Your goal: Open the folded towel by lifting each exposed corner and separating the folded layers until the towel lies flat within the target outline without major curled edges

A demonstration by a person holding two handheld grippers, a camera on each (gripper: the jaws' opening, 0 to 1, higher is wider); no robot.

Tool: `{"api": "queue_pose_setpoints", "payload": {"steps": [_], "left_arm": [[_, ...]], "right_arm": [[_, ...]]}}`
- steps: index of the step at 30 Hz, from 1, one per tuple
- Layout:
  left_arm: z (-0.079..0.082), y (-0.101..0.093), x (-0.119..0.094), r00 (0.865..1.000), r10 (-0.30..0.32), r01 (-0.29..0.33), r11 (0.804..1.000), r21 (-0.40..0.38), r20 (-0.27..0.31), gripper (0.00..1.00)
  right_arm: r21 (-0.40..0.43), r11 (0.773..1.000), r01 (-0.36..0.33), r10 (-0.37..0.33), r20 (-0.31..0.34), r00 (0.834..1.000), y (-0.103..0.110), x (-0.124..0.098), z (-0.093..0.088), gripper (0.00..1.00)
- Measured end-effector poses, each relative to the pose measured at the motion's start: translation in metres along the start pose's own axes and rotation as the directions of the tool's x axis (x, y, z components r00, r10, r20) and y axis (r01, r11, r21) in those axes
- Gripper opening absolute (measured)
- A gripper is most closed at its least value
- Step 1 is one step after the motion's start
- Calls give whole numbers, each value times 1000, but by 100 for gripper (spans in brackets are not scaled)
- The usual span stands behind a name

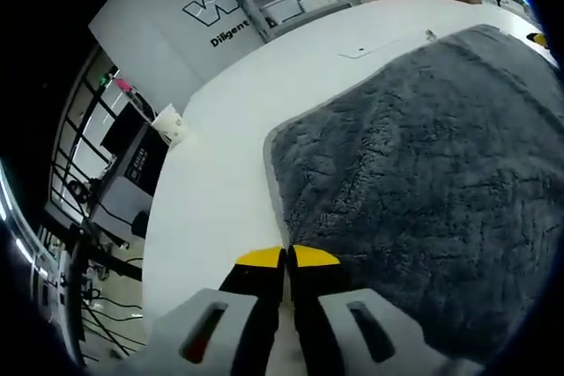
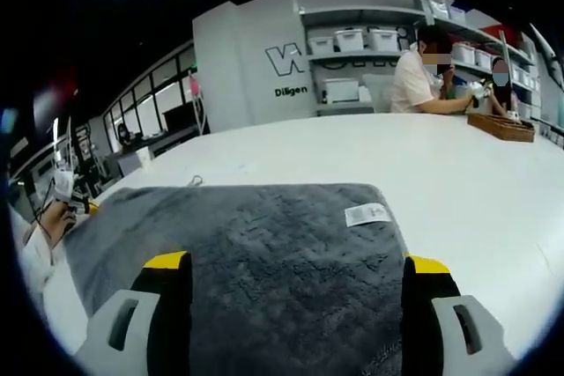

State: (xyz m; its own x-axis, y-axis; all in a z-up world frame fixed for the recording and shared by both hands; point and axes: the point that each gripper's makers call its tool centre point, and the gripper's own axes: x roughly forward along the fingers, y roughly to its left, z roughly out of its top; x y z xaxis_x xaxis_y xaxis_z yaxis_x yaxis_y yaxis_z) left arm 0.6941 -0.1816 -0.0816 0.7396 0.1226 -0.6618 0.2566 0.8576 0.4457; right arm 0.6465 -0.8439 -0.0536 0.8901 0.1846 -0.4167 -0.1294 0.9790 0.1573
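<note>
A dark grey fluffy towel point(image 1: 423, 191) lies on the white table point(image 1: 220, 156). In the left gripper view its rounded corner with a pale hem sits just ahead of my left gripper point(image 1: 287, 260), whose yellow-tipped jaws are pressed together with nothing seen between them, at the towel's edge. In the right gripper view the towel point(image 2: 256, 253) spreads across the table point(image 2: 441, 165), a white care label point(image 2: 367, 214) at its far right corner. My right gripper point(image 2: 295, 279) stands open wide above the towel, jaws on either side of it.
A person sits at the far end of the table point(image 2: 423, 72) beside a wooden tray point(image 2: 500, 126). Shelves with white bins point(image 2: 352, 41) line the back wall. A paper cup point(image 1: 170, 123) stands on equipment off the table's left edge. A hand point(image 2: 53, 216) shows at the left.
</note>
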Motion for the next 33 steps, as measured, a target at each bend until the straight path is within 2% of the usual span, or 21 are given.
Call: {"api": "queue_pose_setpoints", "payload": {"steps": [4,9,14,19,24,29,33], "left_arm": [[5,-2,-3,999,-23,25,998,-59,30,4],[24,4,-12,994,-22,38,988,-146,111,7],[44,0,-12,982,-78,117,967,-226,173,14],[66,-4,-7,972,-110,156,962,-223,208,18],[92,-2,9,957,-130,194,951,-242,260,17],[98,1,28,967,-123,175,957,-233,222,17],[101,-5,44,957,-163,229,933,-279,240,14]], "right_arm": [[-7,1000,-4,4,-5,1000,2,1,0,99],[-10,1000,-6,6,-8,1000,2,1,-1,99],[-15,1000,-9,9,-7,1000,3,0,0,99],[-27,999,-21,21,-3,1000,7,-2,1,99],[-23,999,-27,27,1,1000,8,-2,2,99],[-18,999,-27,27,4,1000,7,-2,2,99],[-22,999,-27,27,0,1000,7,-2,2,99]]}}
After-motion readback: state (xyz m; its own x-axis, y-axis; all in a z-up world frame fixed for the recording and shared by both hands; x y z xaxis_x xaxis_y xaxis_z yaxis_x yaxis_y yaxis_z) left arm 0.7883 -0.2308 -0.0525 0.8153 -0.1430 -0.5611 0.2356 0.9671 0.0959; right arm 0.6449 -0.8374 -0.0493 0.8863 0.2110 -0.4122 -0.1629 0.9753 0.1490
